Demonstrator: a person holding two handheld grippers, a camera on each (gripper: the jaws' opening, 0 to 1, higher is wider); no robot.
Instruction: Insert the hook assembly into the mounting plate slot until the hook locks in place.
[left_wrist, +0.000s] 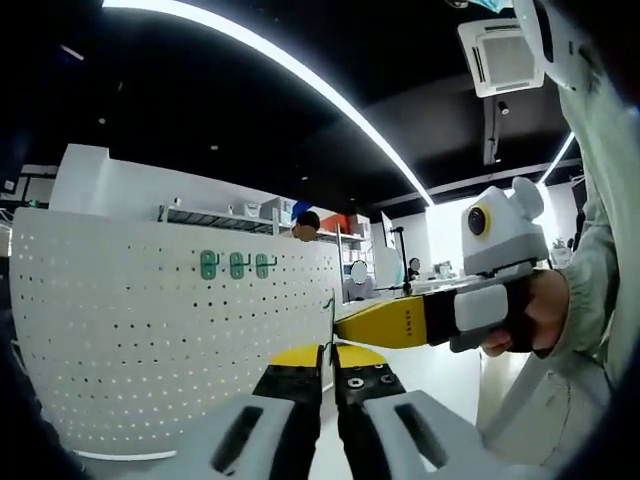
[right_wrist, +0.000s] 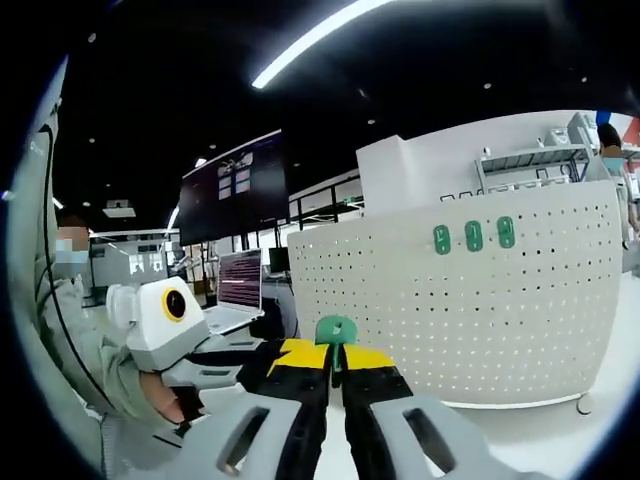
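Pinching a green hook (right_wrist: 335, 330) between nearly closed jaws, the right gripper (right_wrist: 335, 375) holds it just past its fingertips, with the white pegboard (right_wrist: 450, 310) well beyond and three green hooks (right_wrist: 473, 236) already mounted on it. The left gripper (left_wrist: 330, 378) has its jaws drawn almost together on a thin dark edge (left_wrist: 331, 320) rising between them, beside the right gripper's yellow tip.

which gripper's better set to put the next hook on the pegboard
Right, probably. The right gripper is shut on a green hook, facing the pegboard. The left gripper pinches only something thin and dark.
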